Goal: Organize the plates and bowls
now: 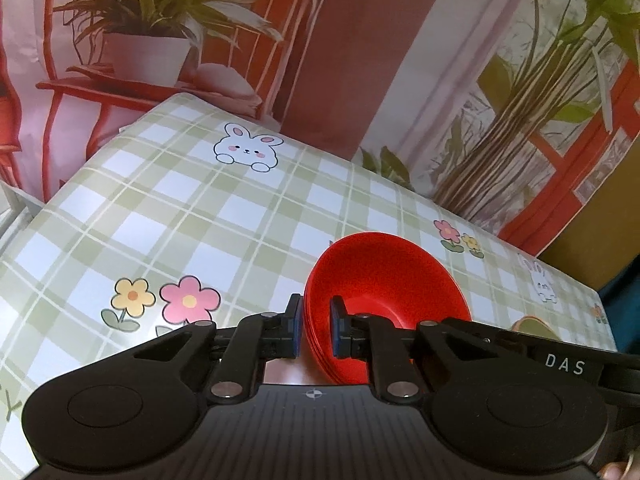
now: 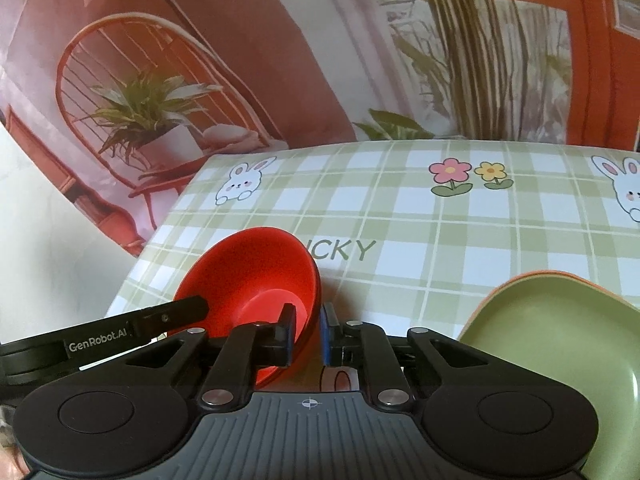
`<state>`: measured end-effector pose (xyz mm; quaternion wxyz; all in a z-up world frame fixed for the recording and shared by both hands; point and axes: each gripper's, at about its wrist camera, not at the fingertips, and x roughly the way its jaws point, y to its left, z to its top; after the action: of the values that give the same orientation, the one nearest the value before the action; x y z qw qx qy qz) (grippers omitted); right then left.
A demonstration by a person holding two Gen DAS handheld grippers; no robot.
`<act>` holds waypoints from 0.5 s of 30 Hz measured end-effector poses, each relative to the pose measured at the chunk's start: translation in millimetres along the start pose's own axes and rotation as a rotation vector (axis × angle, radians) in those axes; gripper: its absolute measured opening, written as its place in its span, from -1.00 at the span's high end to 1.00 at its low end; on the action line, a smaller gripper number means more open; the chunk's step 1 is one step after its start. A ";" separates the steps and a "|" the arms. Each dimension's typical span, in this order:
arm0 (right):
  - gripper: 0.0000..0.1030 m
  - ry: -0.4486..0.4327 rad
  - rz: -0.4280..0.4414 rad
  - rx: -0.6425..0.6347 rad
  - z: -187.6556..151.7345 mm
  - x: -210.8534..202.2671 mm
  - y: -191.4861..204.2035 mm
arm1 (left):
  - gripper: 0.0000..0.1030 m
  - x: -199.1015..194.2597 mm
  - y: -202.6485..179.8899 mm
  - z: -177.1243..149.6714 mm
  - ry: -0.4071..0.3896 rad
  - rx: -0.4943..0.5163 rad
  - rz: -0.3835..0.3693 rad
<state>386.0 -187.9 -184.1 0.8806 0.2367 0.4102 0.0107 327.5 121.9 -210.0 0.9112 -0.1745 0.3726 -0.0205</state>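
Both grippers clamped on the red plastic bowl stack (image 1: 384, 292): left gripper (image 1: 314, 326) pinches the left rim, right gripper (image 2: 306, 330) pinches the opposite rim (bowls tilted, held over the green-checked tablecloth surface (image 2: 440, 220)). Looks like several nested bowls, though the edge count is hard to read. Green plate (image 2: 560, 344) sits just to the right. Keep both grips matched, level the stack, lower it evenly before releasing either side.
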 end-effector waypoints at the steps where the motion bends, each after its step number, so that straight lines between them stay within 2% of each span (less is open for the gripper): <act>1: 0.76 -0.011 -0.006 -0.008 -0.7 -3.6 0.9 | 0.71 -2.2 -1.1 -0.7 -0.002 -0.001 -0.005; 6: 0.76 -0.050 0.009 0.018 -3.3 -23.7 -1.6 | 0.71 -16.7 -14.3 -5.2 -0.020 0.019 0.005; 15: 0.76 -0.124 0.016 0.071 -12.4 -70.6 -19.9 | 0.71 -39.8 -44.3 -8.6 -0.038 0.046 -0.030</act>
<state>326.7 -215.6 -148.8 0.8953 0.2713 0.3532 -0.0114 296.9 84.4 -174.2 0.9216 -0.1593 0.3518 -0.0397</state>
